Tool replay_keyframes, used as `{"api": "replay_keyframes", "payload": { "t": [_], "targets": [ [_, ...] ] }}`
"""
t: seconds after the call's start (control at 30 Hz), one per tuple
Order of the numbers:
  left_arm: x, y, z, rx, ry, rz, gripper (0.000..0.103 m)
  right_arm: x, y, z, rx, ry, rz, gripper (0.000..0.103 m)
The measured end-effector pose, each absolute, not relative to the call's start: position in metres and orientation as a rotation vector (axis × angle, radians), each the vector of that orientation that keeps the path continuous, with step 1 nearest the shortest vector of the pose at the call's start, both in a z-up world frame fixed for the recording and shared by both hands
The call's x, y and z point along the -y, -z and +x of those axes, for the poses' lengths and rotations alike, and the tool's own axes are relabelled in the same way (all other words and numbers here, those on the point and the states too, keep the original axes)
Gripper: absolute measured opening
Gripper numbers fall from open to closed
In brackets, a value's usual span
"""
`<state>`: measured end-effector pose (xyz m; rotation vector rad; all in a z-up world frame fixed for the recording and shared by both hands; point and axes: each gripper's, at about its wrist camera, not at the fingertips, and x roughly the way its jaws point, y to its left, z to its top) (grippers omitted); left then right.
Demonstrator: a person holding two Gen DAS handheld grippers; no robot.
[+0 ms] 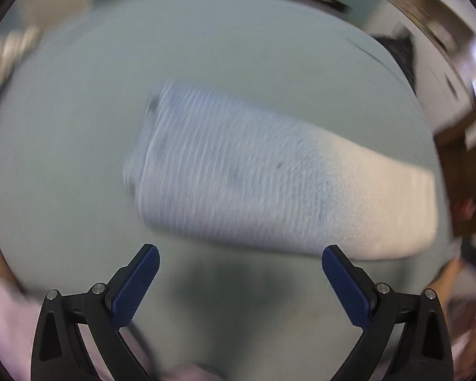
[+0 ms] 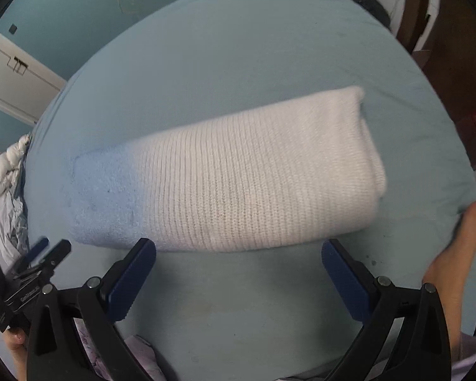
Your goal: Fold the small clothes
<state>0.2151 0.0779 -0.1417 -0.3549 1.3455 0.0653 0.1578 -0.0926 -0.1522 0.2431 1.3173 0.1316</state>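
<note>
A folded knitted garment (image 2: pixel 231 174), white with a pale blue end, lies on the light teal bed sheet (image 2: pixel 238 50). In the left wrist view the same garment (image 1: pixel 269 184) is blurred by motion, blue part left, white part right. My left gripper (image 1: pixel 239 265) is open and empty, just short of the garment's near edge. My right gripper (image 2: pixel 238 263) is open too, with nothing between its fingers, right at the garment's near edge. The left gripper (image 2: pixel 41 250) also shows at the lower left of the right wrist view.
A crumpled white and grey pile of clothes (image 2: pixel 6 184) lies at the sheet's left edge. A bare foot (image 2: pixel 460 241) rests at the right. Dark wooden furniture (image 2: pixel 453 47) stands beyond the bed on the right, and a white cabinet (image 2: pixel 12 76) on the left.
</note>
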Motion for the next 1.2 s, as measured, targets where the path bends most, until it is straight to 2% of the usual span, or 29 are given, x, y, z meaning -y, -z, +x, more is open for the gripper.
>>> {"api": "replay_keyframes", "payload": {
  "t": [0.17,0.3,0.53,0.73,1.2],
  "targets": [
    [-0.099,0.178,0.190,-1.436,-0.110,-0.630,0.103,0.115,0.134,0.127,-1.267,-0.096,0.292,0.102],
    [-0.097,0.193,0.182,-1.432,-0.122,-0.629,0.103,0.120,0.135,0.109,-1.264,-0.078,0.359,0.102],
    [-0.114,0.208,0.184,-1.451,-0.170,-0.693,0.103,0.140,0.163,0.096,-1.276,-0.077,0.671,0.102],
    [-0.128,0.226,0.190,-1.453,-0.179,-0.799,0.103,0.161,0.208,0.094,-1.371,-0.099,1.050,0.102],
    [-0.147,0.288,0.196,-1.333,-0.176,-1.172,0.103,0.190,0.254,0.108,-1.339,0.019,1.170,0.102]
  ]
}}
